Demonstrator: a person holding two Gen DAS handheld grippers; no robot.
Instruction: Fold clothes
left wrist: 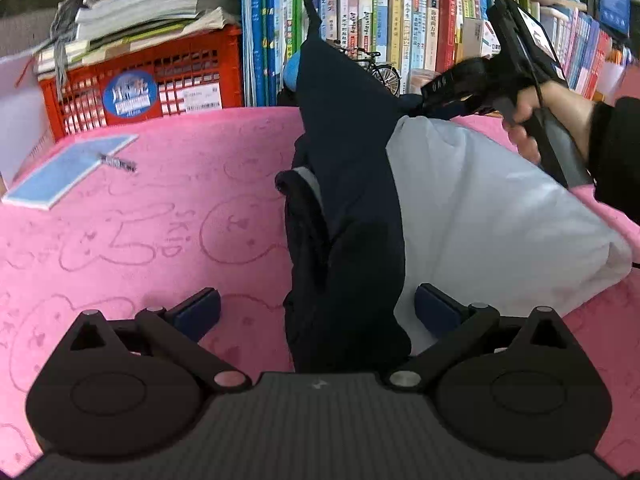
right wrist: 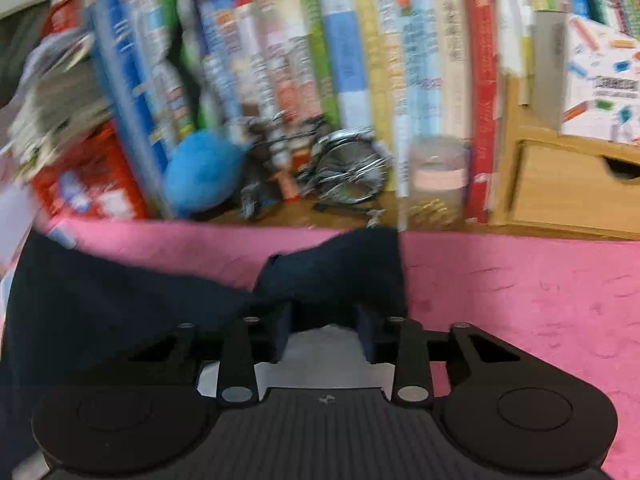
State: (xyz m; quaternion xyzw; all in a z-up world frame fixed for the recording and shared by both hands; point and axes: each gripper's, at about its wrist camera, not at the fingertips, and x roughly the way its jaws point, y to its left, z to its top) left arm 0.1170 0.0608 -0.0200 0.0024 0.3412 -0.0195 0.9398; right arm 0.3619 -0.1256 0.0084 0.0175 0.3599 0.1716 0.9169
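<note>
The left wrist view showed what the right missed: the whole dark navy garment (left wrist: pixel 348 216) lying with its long axis running away from the camera toward the books (left wrist: pixel 400 28), over a white garment (left wrist: pixel 480 208) on the pink cover (left wrist: pixel 140 220), plus a red crate (left wrist: pixel 152 76) stacked with papers (left wrist: pixel 140 0). The left claw (left wrist: pixel 316 312) stood released, its jaws wide apart either side of the navy cloth. The right view, blurred, showed the right claw (right wrist: pixel 324 328) clenched on a navy fold, and a wooden drawer (right wrist: pixel 572 188).

text: none legible | book spines (left wrist: pixel 400 36): characters too small; crate sticker (left wrist: pixel 130 96): blurred
</note>
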